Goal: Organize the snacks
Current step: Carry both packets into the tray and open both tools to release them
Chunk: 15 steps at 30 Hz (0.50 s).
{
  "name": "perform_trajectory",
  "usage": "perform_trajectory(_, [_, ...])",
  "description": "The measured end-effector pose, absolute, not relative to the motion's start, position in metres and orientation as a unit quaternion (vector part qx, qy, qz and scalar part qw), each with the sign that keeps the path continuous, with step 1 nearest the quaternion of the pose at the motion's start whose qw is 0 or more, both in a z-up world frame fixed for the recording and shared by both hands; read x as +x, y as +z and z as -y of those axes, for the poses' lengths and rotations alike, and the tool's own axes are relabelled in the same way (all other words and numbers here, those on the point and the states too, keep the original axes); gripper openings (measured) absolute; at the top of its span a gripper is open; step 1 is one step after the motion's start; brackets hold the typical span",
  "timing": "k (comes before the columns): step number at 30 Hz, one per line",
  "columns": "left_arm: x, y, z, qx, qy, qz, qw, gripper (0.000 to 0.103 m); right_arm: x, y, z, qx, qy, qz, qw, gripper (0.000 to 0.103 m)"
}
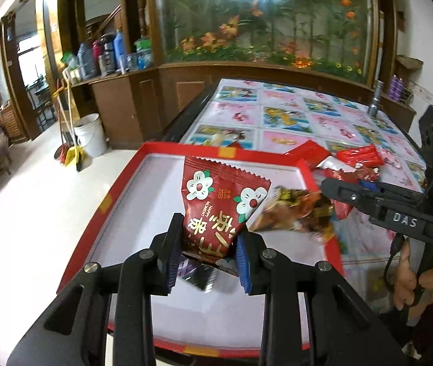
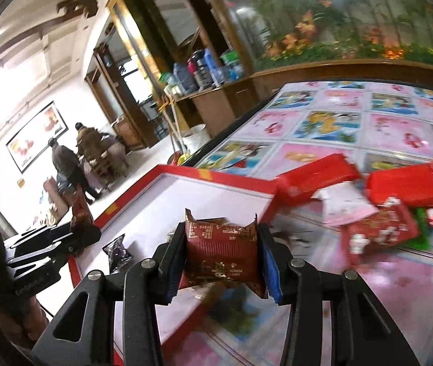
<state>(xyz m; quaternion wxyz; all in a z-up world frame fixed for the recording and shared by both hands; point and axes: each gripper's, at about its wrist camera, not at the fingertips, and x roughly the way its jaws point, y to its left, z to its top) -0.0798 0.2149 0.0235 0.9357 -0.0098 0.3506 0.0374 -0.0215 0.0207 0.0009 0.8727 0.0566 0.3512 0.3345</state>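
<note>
My left gripper is shut on a red snack packet with white flowers, held over the white floor of a red-rimmed box. A small dark wrapped snack lies in the box below it. My right gripper is shut on a dark red gold-printed packet above the box's right rim. In the left wrist view the right gripper holds that blurred packet at the box's right edge. The left gripper shows at the left of the right wrist view.
A pile of red snack packets lies on the flower-patterned table cover right of the box; it also shows in the left wrist view. A grey cylinder stands at the far table edge. A wooden cabinet and white bucket stand beyond.
</note>
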Motion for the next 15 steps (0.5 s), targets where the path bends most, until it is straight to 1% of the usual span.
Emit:
perform_trajectory(5, [-0.079,0.013,-0.23,-0.021,0.045,-0.362,0.931,0.029,-0.018,-0.012,-0.051,0.04,0.353,-0.387,0.851,0.045])
perform_trajectory(8, [-0.078,0.008,-0.239,-0.03,0.049,-0.369,0.928,0.029,-0.025,-0.014,-0.071,0.018,0.367,-0.389,0.845,0.046])
perform_trajectory(15, [-0.081,0.003,-0.251,-0.032,0.064,-0.375,0.924,0.029,-0.031,-0.015,-0.108,0.004,0.406,-0.401,0.821,0.048])
